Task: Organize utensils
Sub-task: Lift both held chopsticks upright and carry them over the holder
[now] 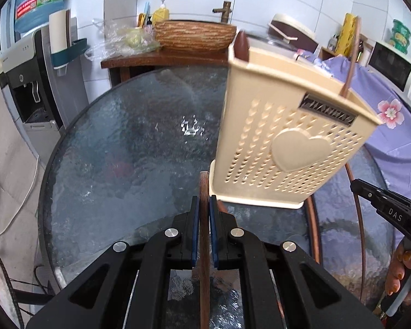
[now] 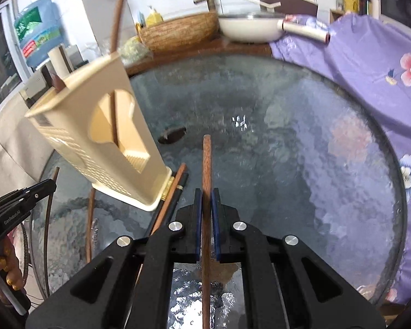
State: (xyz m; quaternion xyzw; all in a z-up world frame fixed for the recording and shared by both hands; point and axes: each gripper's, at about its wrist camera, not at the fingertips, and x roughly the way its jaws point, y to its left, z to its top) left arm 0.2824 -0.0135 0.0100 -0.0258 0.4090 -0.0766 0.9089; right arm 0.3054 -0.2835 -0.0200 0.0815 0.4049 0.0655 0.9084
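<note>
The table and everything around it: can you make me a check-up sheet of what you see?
Surface: round glass table, on show.
Job's things: cream holder with a chopstick in it; two chopsticks beside its base.
Clutter: nothing seen on the glass.
Grippers: left tool shut on a chopstick; right tool shut on a chopstick.
Cables: white cord at left.
Surroundings: water dispenser, basket, purple cloth.

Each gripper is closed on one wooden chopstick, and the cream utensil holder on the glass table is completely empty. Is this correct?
Not completely. The utensil holder is not empty: the right wrist view shows a thin brown stick standing inside it. The left gripper and right gripper each do grip one chopstick.
</note>
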